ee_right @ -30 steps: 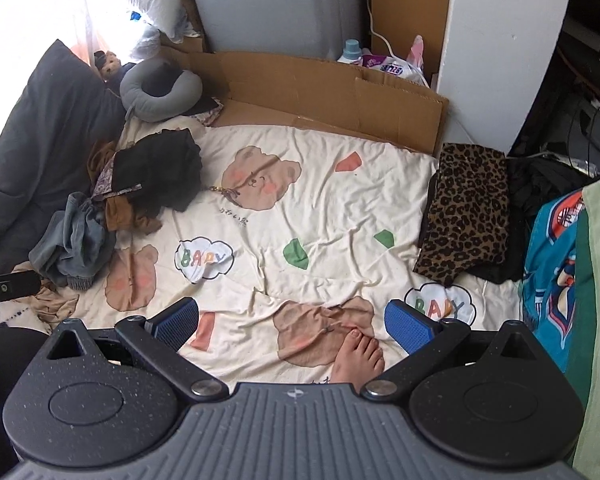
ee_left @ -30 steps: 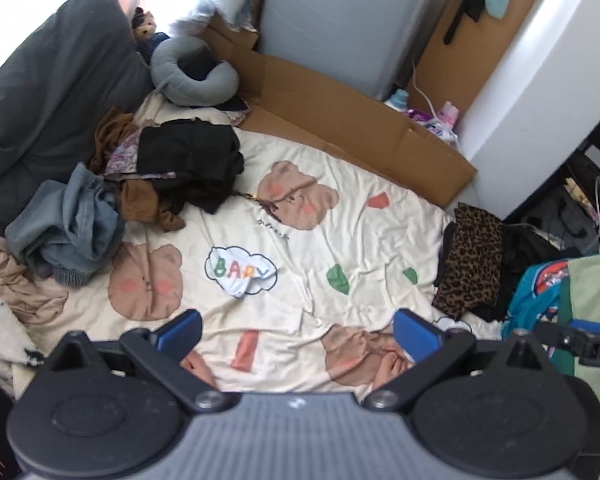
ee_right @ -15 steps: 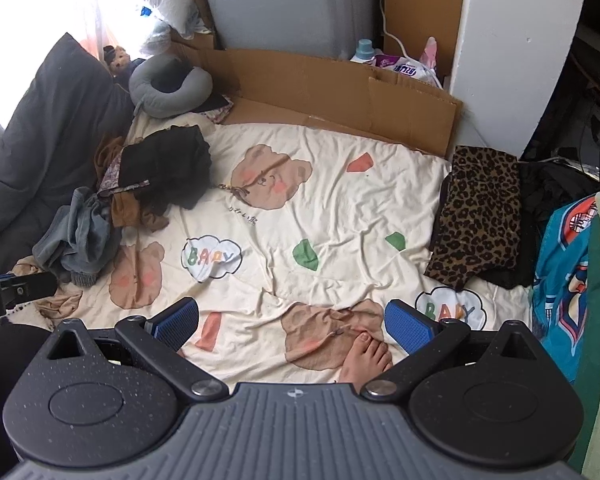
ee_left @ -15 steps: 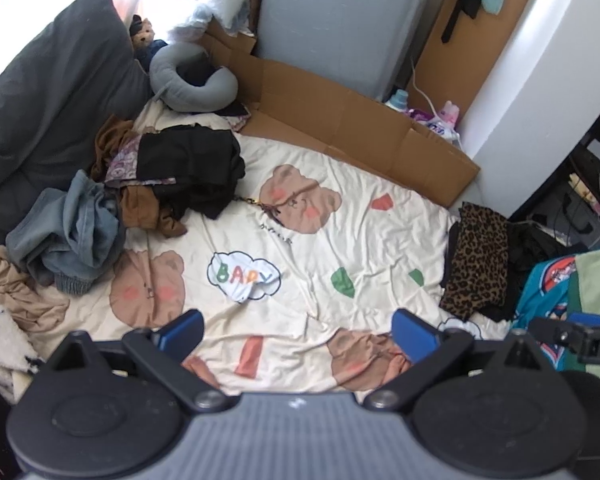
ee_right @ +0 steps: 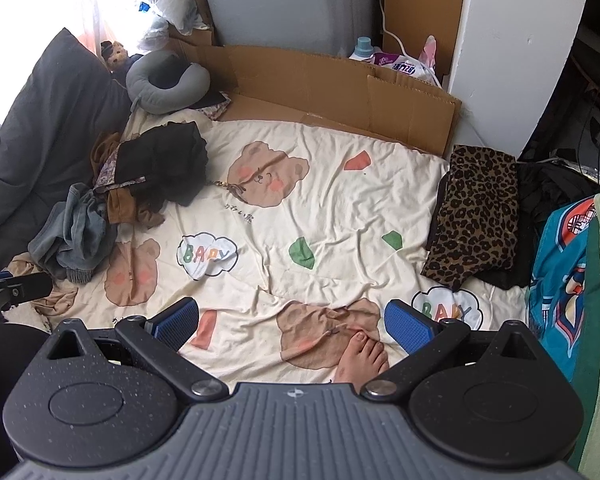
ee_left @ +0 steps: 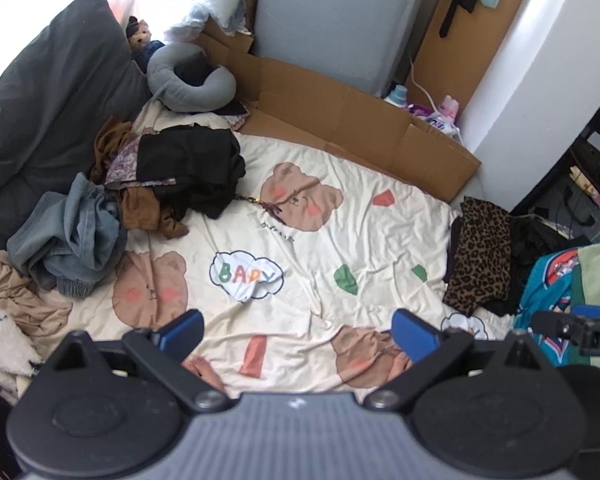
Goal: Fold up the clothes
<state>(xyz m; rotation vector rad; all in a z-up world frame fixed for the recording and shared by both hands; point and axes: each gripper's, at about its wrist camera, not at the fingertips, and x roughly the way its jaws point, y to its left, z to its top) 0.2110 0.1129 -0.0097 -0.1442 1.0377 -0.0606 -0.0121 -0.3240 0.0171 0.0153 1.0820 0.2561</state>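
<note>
Since both tools are empty and spread wide, your next move turns on where the unfolded clothes sit: the heap (ee_left: 140, 196) lies forward and to your left on the bear-print sheet (ee_left: 340, 240), up against the grey cushion (ee_left: 44, 112). The left tool (ee_left: 296, 330) hovers above the near edge of the sheet, fingers apart, nothing between them. The right tool (ee_right: 292, 320) is the same, fingers apart over the sheet just above a bare foot (ee_right: 362, 358).

The heap runs roughly along the left edge of the sheet: black garment (ee_right: 164, 164) at the far end, a brown piece (ee_left: 144, 210) under it, grey-blue jeans (ee_left: 72, 240) nearer you, tan cloth (ee_left: 16, 296) nearest. My call: the left tool is closer to it, with the jeans the easiest first reach.

On your right, the leopard-print piece (ee_right: 476, 216) already looks folded, lying flat at the sheet's right edge on a dark garment. The middle of the sheet looks like your folding area.
</note>
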